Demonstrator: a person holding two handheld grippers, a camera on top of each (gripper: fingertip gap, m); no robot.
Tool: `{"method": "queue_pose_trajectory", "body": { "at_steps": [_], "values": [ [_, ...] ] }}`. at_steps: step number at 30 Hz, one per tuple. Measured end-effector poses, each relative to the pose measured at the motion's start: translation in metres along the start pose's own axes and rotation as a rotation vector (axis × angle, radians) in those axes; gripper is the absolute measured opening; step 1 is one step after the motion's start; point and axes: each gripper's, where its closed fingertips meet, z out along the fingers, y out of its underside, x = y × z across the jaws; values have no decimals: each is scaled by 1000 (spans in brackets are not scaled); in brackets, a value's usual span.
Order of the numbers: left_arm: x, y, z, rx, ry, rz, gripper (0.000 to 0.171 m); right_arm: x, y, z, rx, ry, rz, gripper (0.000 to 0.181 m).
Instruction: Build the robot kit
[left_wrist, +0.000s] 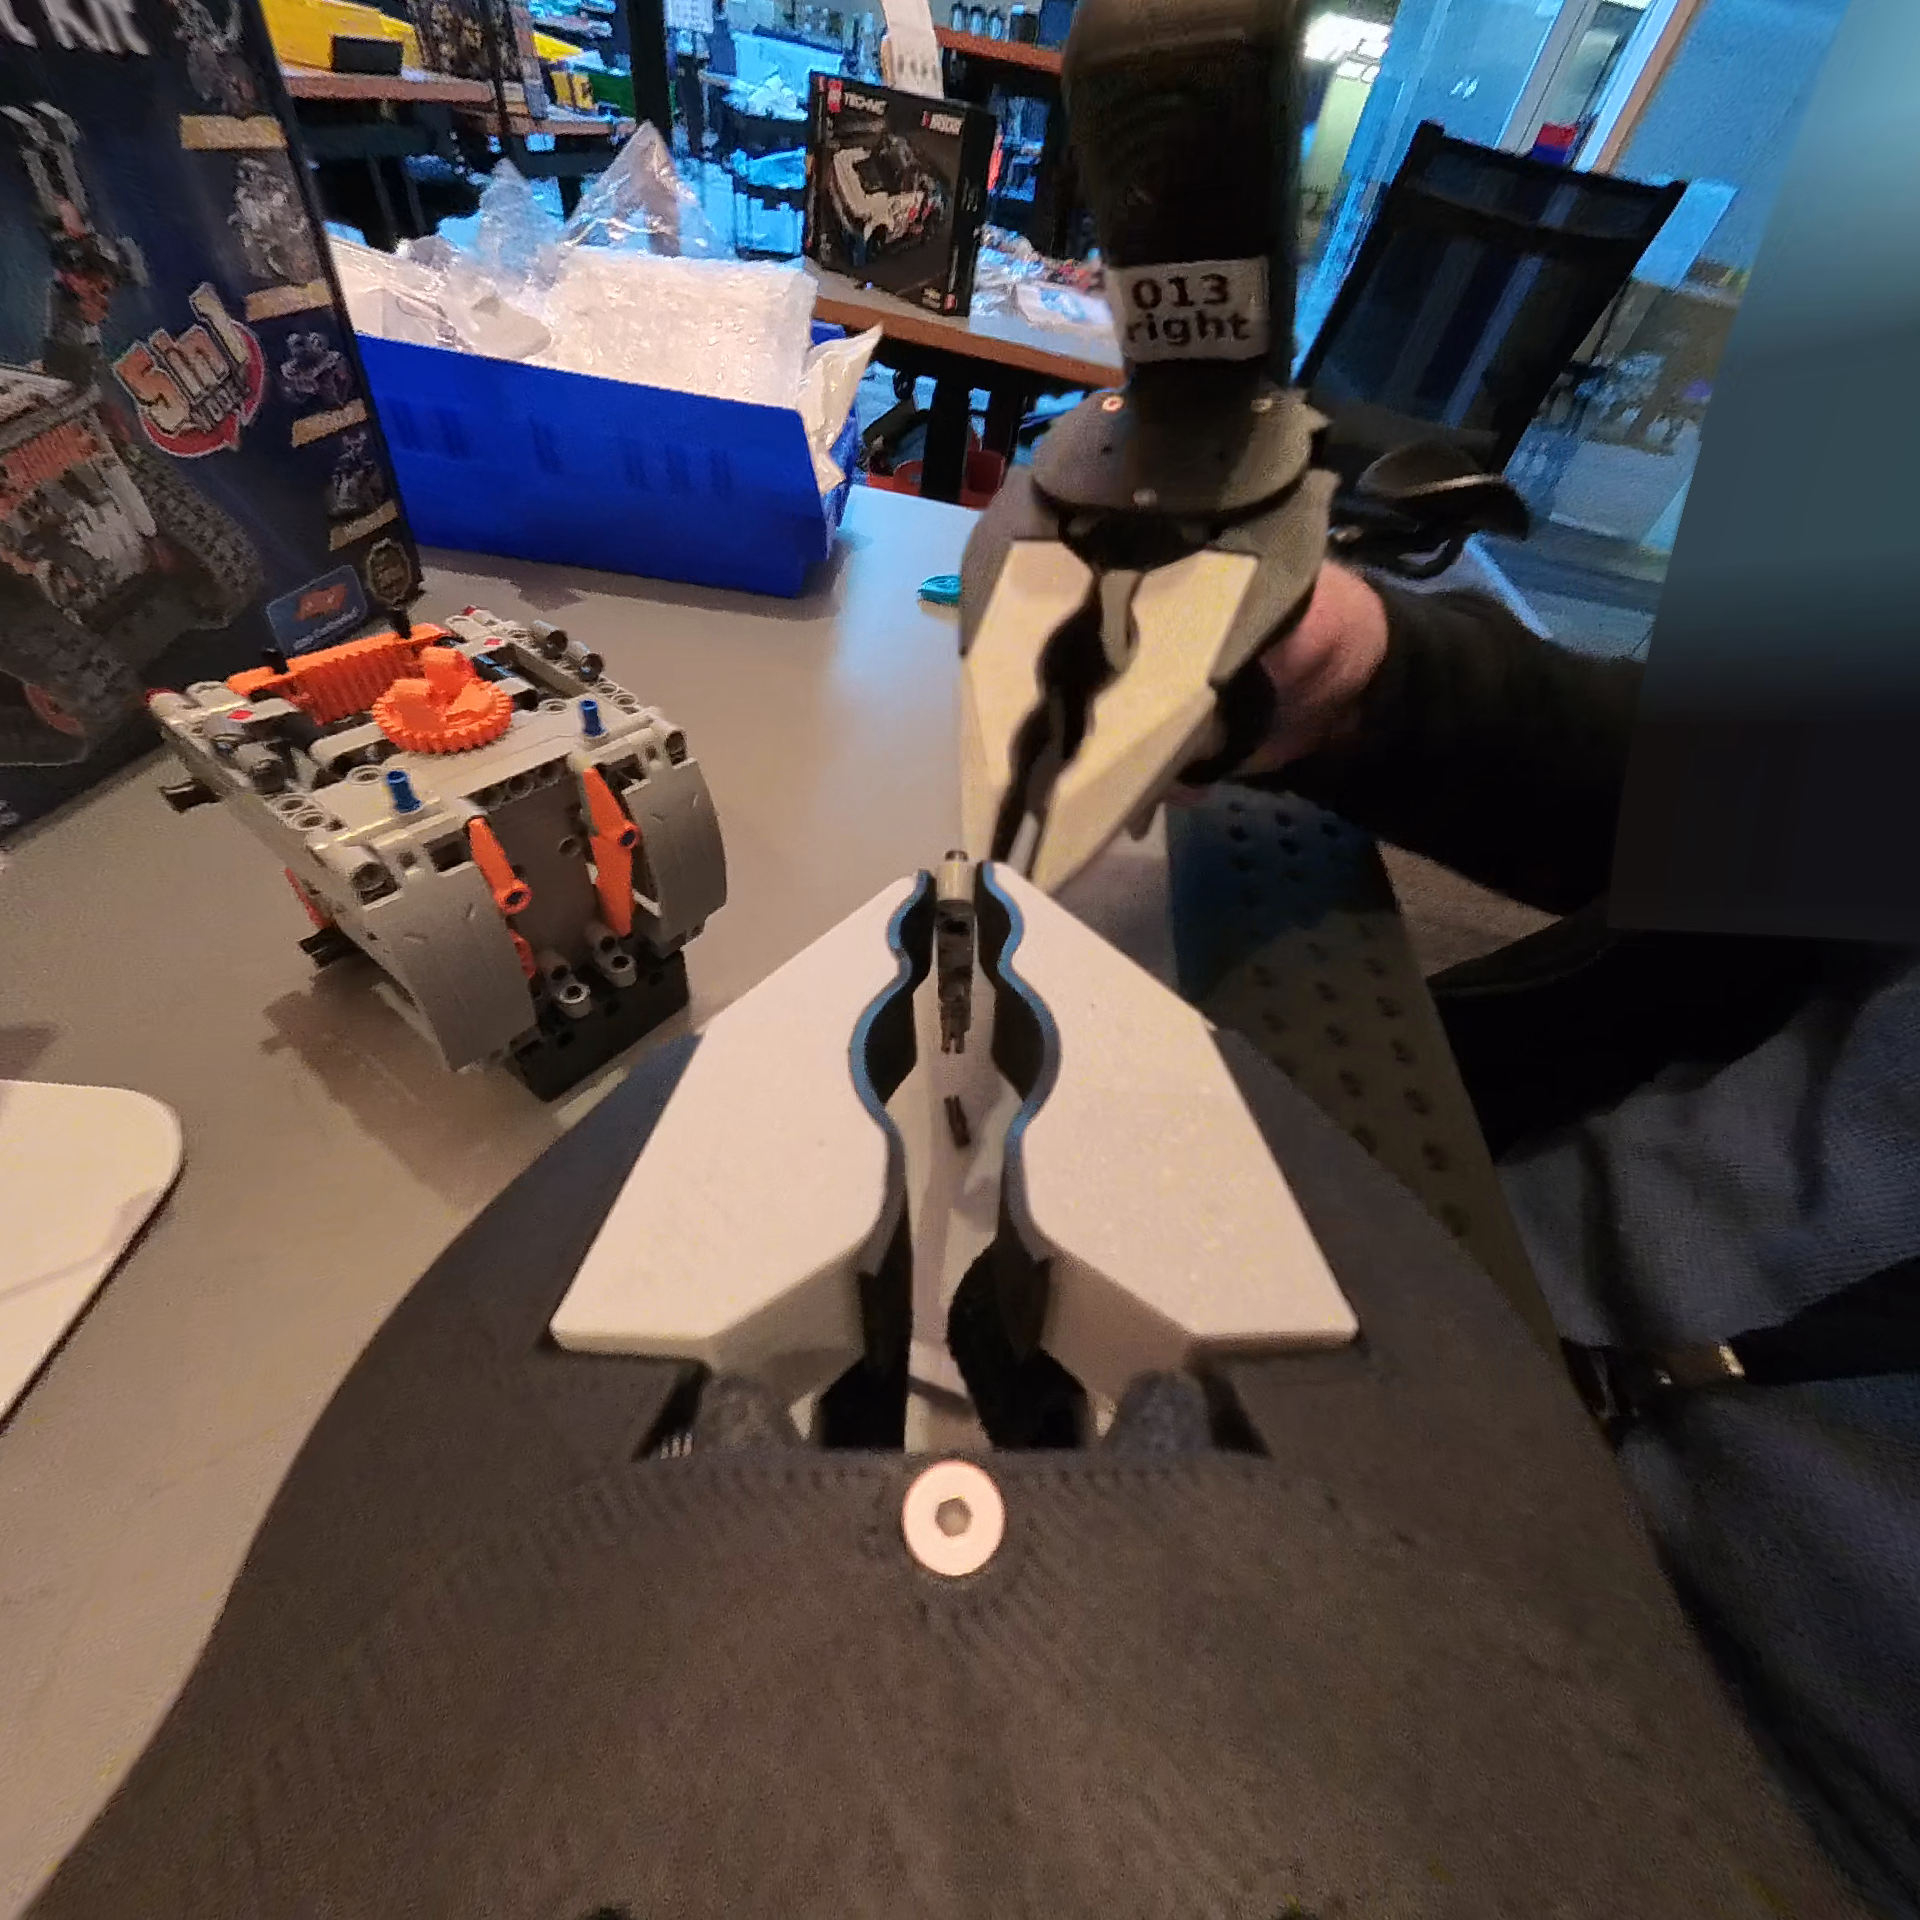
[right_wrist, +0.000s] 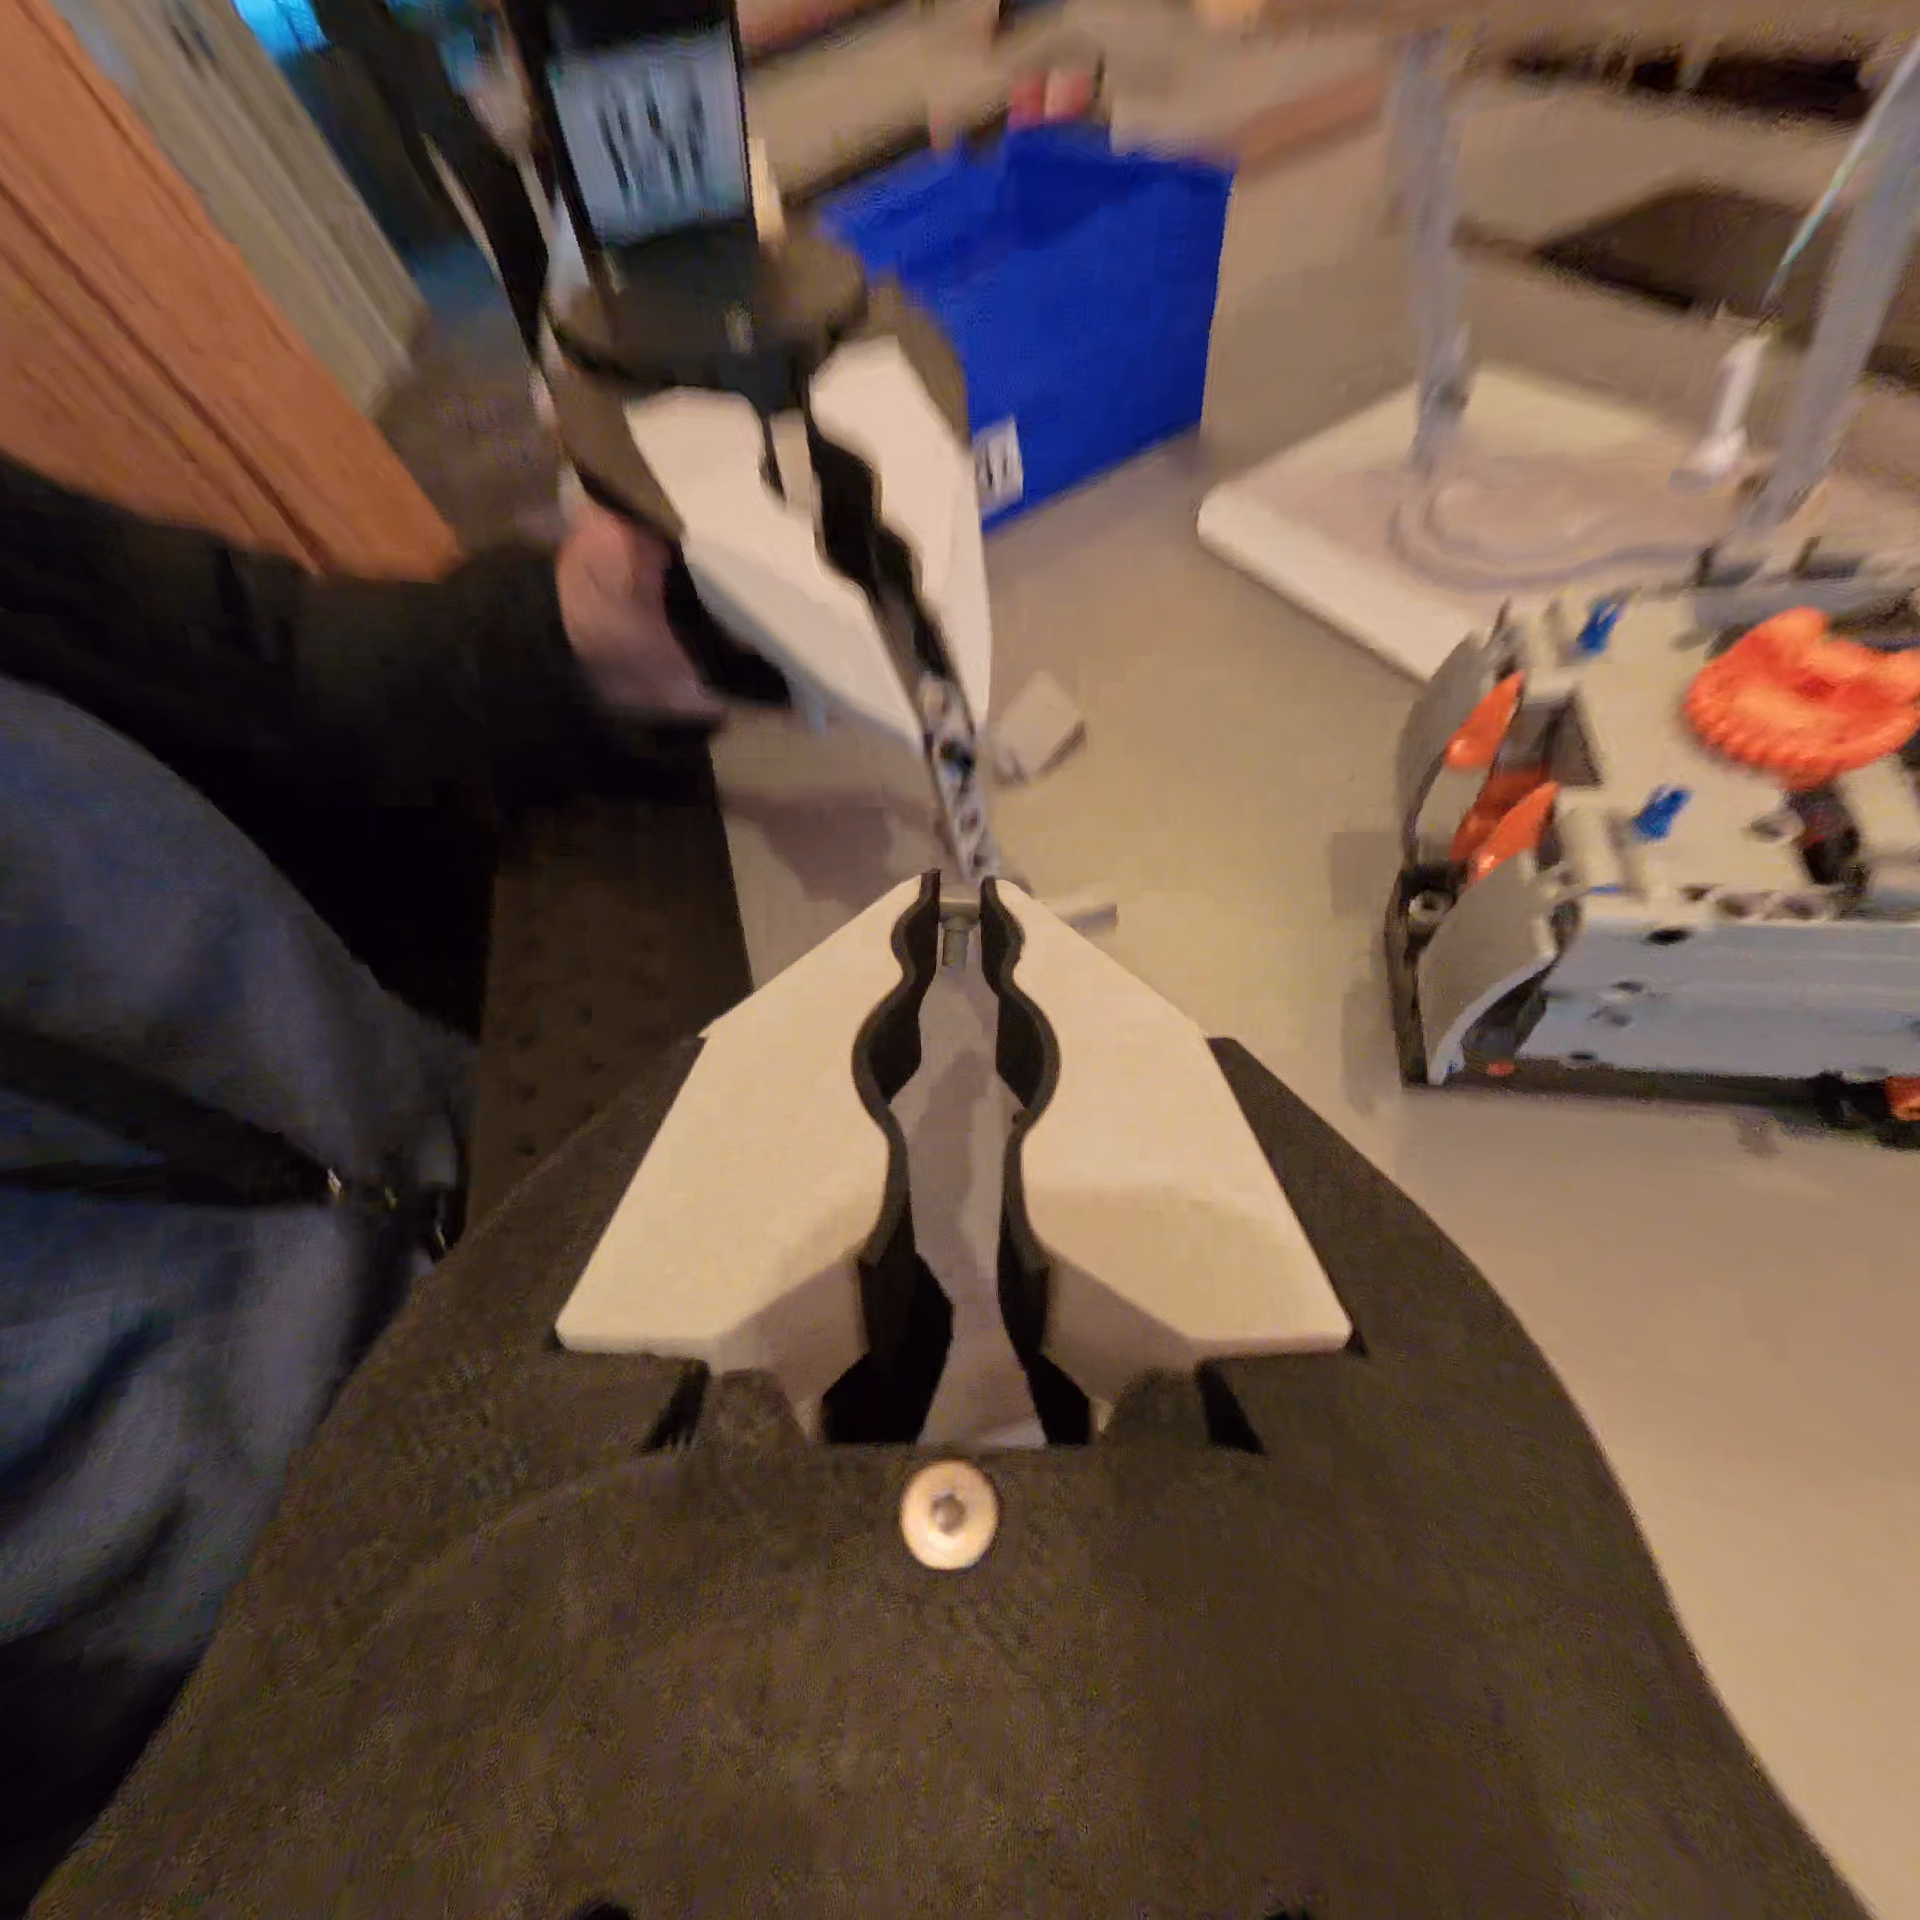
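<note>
closest to my lens, left gripper (left_wrist: 954, 883) pinches a slim grey beam (left_wrist: 954, 935); right gripper (right_wrist: 961, 894) nips a small grey pin (right_wrist: 953, 935) at that beam's end. left of the beam sits the grey-orange brick model (left_wrist: 447, 831) on my table (left_wrist: 779, 727), blue bin (left_wrist: 603, 478) beyond.

A workshop or lab for building toy-brick kits.
Boxed building sets (left_wrist: 896, 197) stood on wooden shelves behind the grey counter (left_wrist: 779, 707), beside a blue plastic bin of clear bubble wrap (left_wrist: 613, 468) and a half-built grey-and-orange brick vehicle (left_wrist: 457, 831).
</note>
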Motion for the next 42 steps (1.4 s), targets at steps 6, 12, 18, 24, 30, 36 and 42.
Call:
{"method": "queue_pose_trajectory", "body": {
  "at_steps": [6,12,18,24,30,36,42],
  "values": [
    [12,-16,5,111,87,-95,5,-9,-66,-27,439,-103,113,4],
    [24,-40,3,243,133,-118,5,-14,-80,-26,603,-195,208,4],
    [23,-46,3,284,130,-145,5,-22,-86,-23,644,-231,211,4],
    [24,-54,-4,332,148,-151,5,-21,-87,-23,670,-217,192,4],
    [24,-55,-6,345,167,-169,4,-23,-88,-24,690,-207,172,4],
    [24,-59,-11,368,189,-182,5,-26,-90,-28,713,-204,143,4],
    [23,-62,-15,387,204,-199,4,-27,-87,-30,703,-195,124,3]
  ]
}}
